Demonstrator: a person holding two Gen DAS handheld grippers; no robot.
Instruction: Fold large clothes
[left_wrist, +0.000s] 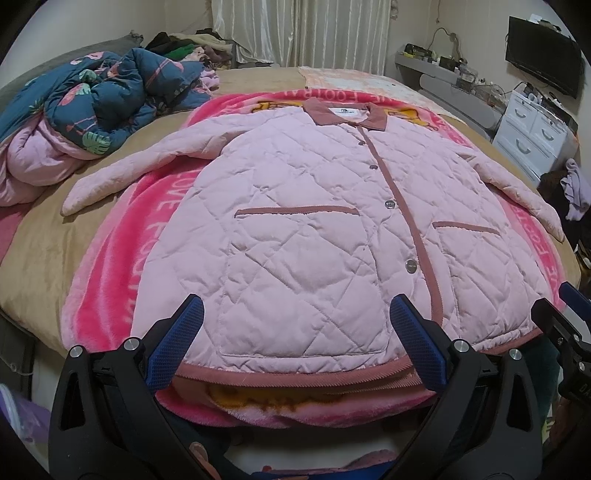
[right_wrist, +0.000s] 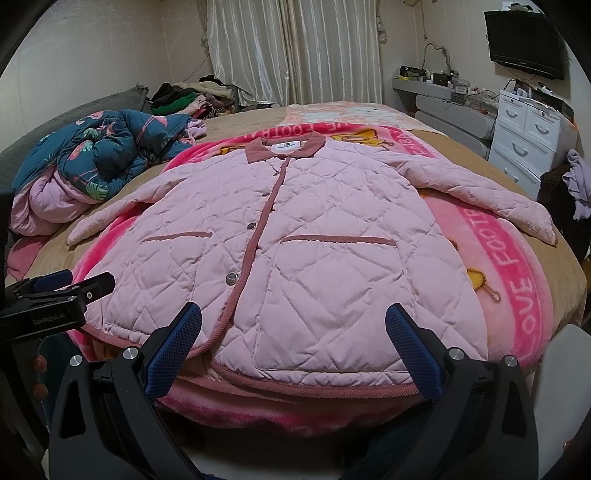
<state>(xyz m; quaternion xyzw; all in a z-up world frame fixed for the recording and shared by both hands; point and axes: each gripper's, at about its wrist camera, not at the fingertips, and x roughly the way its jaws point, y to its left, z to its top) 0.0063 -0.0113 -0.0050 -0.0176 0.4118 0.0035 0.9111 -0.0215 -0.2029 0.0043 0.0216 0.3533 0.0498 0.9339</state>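
One pink quilted jacket (left_wrist: 295, 206) is spread flat, front up and buttoned, on a pink blanket (left_wrist: 122, 236) over the bed (left_wrist: 40, 251), both sleeves splayed outward. The left gripper (left_wrist: 295, 325) is held level at the hem, fingers spread wide, nothing grasped. The right gripper (right_wrist: 293, 328) is posed likewise, wide apart and empty. Two trimmed pockets are counted.

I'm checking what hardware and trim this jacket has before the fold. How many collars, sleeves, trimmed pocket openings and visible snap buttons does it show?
On the pink quilted jacket:
Collar: 1
Sleeves: 2
Trimmed pocket openings: 2
Snap buttons clearly visible: 3
Total: 8
Any snaps nearer the collar are too small to tell.
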